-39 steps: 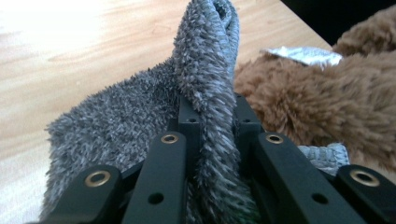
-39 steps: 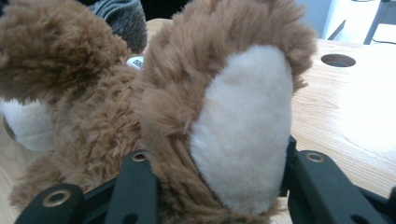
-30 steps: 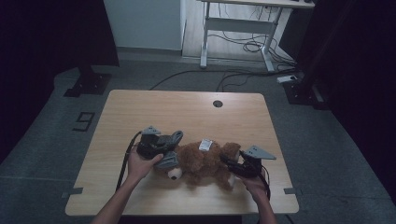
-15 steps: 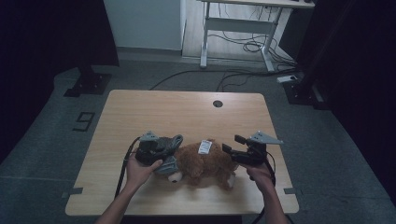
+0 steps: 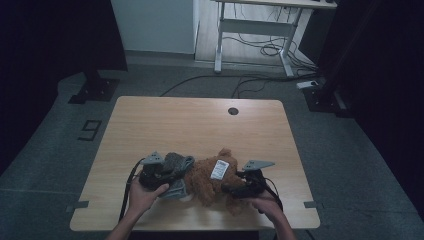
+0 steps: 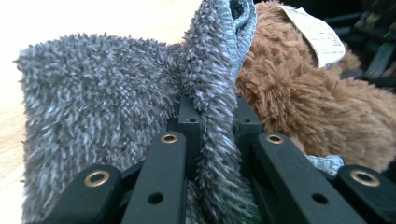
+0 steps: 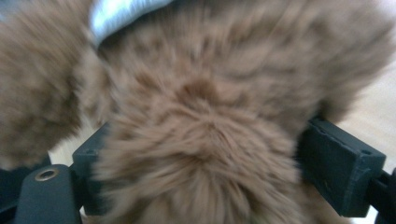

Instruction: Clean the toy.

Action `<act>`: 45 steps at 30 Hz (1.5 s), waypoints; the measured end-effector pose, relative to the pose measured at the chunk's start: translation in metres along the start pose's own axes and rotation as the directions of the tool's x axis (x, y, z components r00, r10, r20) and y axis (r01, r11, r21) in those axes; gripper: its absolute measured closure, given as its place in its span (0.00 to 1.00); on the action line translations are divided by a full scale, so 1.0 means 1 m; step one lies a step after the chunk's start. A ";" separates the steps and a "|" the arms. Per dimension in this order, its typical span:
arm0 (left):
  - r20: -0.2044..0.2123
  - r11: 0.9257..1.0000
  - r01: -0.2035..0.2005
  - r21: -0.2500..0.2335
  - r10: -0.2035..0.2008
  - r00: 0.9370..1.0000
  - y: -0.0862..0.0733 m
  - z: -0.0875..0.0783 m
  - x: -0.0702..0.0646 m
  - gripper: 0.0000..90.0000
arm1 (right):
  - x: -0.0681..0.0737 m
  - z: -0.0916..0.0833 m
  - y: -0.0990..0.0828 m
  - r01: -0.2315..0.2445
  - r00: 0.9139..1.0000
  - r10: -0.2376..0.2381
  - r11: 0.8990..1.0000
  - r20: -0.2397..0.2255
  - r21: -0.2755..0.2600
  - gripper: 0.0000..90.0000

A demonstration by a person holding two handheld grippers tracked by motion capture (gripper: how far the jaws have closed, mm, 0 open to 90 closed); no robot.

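On a light wooden table (image 5: 200, 125), near its front edge, a brown plush toy (image 5: 212, 182) lying on its side, a white printed label (image 5: 219, 170) on its upper flank; a grey fuzzy garment (image 5: 176, 165) bunched at the toy's left end, touching the fur.

Left gripper (image 5: 167, 175) at the table's front left, held in the person's left hand (image 5: 142, 192), pointing toward the toy; in the left gripper view its black jaws drawn narrow and pinching a fold of the grey fuzzy garment (image 6: 116, 112), the fold standing upright between the pads, the brown plush toy (image 6: 308, 102) just behind and to the right with the label (image 6: 317, 35) hanging over its top edge.

Right gripper (image 5: 235, 189) at the front right, gripped by the right hand (image 5: 265, 202), grey three-cornered plate (image 5: 259, 164) on top, nose pressed in against the toy's right end; jaws just been opening, now standing wide; in the right gripper view, blurred brown fur (image 7: 201, 121) bulging between the two black pads, fur brushing both; whether the pads actually press on it, hard to tell through the blur; a strip of pale grey fabric (image 7: 121, 11) at the top edge.

Farther back, a round cable hole (image 5: 233, 111) in the tabletop; beyond the table, a grey floor with cables (image 5: 260, 50) and a white desk frame (image 5: 255, 30).
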State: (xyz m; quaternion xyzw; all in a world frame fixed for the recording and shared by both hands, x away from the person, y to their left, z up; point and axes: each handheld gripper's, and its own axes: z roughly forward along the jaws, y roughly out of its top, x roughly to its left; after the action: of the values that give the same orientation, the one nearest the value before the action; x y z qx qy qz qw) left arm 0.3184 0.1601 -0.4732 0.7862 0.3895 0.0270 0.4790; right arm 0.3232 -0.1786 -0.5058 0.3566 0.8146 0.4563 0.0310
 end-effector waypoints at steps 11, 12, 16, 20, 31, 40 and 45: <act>-0.039 0.999 -0.034 -0.030 0.033 0.999 0.011 0.011 -0.003 0.86 | 0.003 0.021 -0.002 0.055 0.984 -0.045 0.997 0.172 -0.051 0.64; -0.052 0.999 -0.044 -0.030 0.042 0.998 0.015 0.013 -0.003 0.86 | 0.001 0.022 0.000 0.059 0.978 -0.044 0.996 0.203 -0.068 0.65; -0.087 0.998 -0.035 -0.049 0.031 0.996 0.033 0.027 0.008 0.86 | -0.013 0.031 0.013 0.061 0.957 -0.025 0.991 0.288 -0.116 0.66; -0.108 0.999 -0.015 -0.046 0.010 0.994 0.049 0.042 0.023 0.86 | -0.027 0.039 0.024 0.096 0.932 -0.041 0.986 0.360 -0.136 0.65; -0.095 0.998 -0.024 -0.062 0.018 0.995 0.027 0.036 0.019 0.87 | -0.027 0.017 0.004 0.114 0.961 -0.055 0.971 0.270 -0.209 0.40; -0.107 0.997 -0.038 -0.062 0.031 0.994 0.012 0.024 0.002 0.87 | -0.016 0.012 -0.013 0.118 0.977 -0.083 0.977 0.194 -0.178 0.60; -0.067 0.993 -0.106 -0.058 0.102 0.992 0.046 0.026 -0.030 0.87 | -0.014 0.016 -0.022 0.124 0.970 -0.079 0.974 0.230 -0.191 0.64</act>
State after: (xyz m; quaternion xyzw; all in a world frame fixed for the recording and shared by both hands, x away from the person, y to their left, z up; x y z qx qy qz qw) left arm 0.3358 0.1108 -0.4420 0.7892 0.3620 0.0891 0.4881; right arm 0.3272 -0.1831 -0.5358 0.3578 0.7724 0.4925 0.1812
